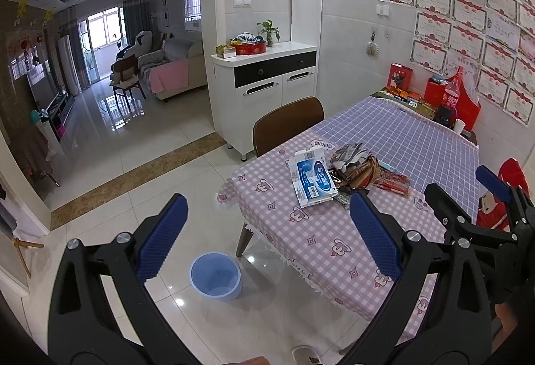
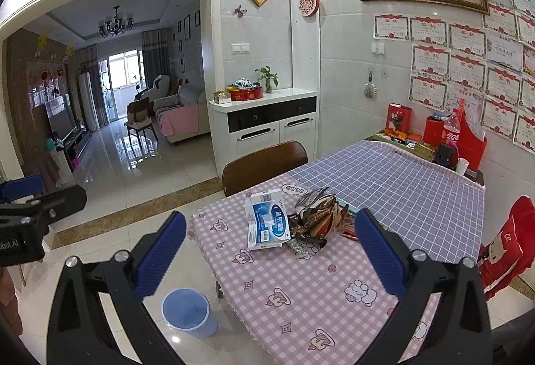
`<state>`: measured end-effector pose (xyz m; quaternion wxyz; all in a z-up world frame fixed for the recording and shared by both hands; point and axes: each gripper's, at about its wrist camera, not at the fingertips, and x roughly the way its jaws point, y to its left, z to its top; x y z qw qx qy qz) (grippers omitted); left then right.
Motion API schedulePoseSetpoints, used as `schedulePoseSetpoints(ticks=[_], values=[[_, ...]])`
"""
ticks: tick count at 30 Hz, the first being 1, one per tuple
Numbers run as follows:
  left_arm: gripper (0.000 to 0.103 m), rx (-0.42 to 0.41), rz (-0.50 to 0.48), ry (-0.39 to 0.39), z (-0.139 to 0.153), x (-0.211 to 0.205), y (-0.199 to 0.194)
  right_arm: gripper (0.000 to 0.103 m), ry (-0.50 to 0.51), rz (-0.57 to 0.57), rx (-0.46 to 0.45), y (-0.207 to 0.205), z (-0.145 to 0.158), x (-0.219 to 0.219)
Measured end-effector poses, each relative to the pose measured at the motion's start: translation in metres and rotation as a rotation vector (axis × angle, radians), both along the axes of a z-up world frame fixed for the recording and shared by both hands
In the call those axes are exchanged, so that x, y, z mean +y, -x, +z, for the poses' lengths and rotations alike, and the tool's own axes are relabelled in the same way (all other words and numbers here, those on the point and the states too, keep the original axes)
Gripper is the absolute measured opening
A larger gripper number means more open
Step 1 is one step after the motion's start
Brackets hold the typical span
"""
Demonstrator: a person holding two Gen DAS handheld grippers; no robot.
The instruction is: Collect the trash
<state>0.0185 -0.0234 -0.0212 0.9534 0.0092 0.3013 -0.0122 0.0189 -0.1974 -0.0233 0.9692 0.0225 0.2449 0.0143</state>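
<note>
- Left wrist view: left gripper [image 1: 267, 238] spread wide, empty, lower centre; bin [image 1: 216, 276] on floor between its fingers, beside table [image 1: 321, 244].
- Trash pile [image 1: 337, 174] mid-frame on table: box [image 1: 312, 177], wrappers [image 1: 359, 169].
- Right wrist view: right gripper [image 2: 269, 254] spread, empty; bin lower left.

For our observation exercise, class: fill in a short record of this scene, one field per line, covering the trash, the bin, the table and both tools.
trash: flattened blue and white box beside crumpled wrappers, piled on the table
bin: blue bin on the floor by the table corner, looks empty
table: pink checked cloth near, purple checked cloth far
left tool: open, holding nothing
right tool: open, holding nothing
</note>
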Motion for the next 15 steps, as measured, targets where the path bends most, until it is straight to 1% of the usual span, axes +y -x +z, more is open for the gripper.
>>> schedulePoseSetpoints(ticks=[15], values=[[0.095,0.015,-0.015,-0.009,0.0014,-0.0006,-0.0011,0.099,-0.001,-0.006,0.005,0.0013,-0.0032,0.0058]])
